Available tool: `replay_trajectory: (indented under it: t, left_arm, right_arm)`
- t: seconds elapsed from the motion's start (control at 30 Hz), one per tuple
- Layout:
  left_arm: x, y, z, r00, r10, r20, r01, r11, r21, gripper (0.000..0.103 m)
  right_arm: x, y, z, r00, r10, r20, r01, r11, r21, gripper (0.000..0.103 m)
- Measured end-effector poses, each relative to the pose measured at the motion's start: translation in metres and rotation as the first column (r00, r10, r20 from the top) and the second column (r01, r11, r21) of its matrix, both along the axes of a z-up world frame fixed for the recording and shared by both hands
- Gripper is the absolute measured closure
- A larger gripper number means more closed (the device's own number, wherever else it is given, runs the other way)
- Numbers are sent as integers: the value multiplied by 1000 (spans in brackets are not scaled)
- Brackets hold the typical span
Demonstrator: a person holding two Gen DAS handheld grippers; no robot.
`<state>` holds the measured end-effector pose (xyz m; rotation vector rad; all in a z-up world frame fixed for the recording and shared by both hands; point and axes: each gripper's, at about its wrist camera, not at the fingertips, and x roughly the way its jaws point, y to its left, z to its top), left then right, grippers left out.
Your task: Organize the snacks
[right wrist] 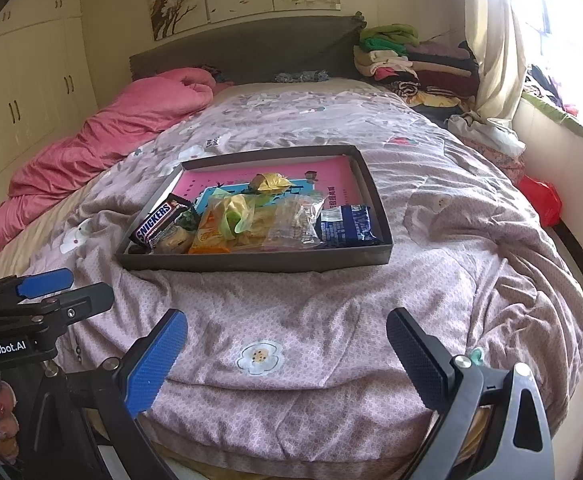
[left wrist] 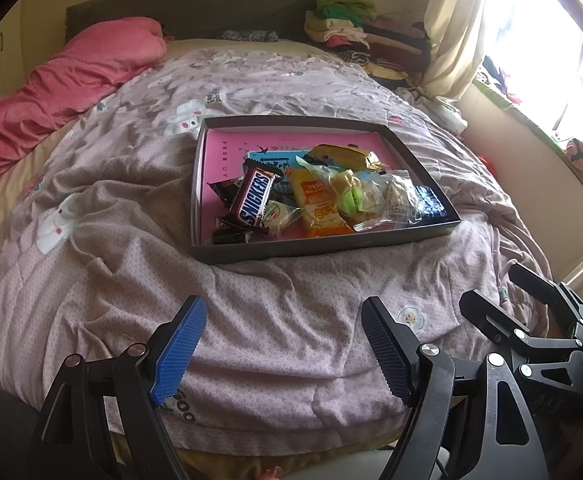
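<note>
Apparently late in the task: every snack in view lies inside the shallow dark tray point(left wrist: 323, 254), which rests on the quilted bed point(left wrist: 131, 240), and no wrapper is visible loose on the quilt in either view. Within the tray the packets crowd the near half, overlapping one another, while the far part of the pink tray floor is bare. The Snickers bar point(left wrist: 253, 199) lies tilted on top of other small packets at the left end; an orange packet point(left wrist: 318, 208) and a clear plastic bag point(left wrist: 387, 200) sit in the middle; a blue packet point(right wrist: 347, 225) rests against the right wall; a gold-wrapped piece point(right wrist: 269, 182) lies farther back.

The left gripper point(left wrist: 281, 354) and right gripper point(right wrist: 287, 354) both hang over the quilt near the bed's foot, well apart from the tray, jaws spread wide and holding nothing.

Judged from this layout, collection seems done; what may remain is spreading or sorting the heap by kind, if the task demands tidier order.
</note>
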<state>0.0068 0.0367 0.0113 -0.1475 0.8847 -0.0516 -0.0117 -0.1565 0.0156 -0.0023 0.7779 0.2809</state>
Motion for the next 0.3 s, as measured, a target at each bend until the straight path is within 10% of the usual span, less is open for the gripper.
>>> replay_trajectory:
  t: [0.3]
  left_arm:
    - [12,17,-3,1000,21,17,-21,1000,-18,22]
  right_arm:
    - [6,-10,-6,1000,-11,-4,11,1000,27,2]
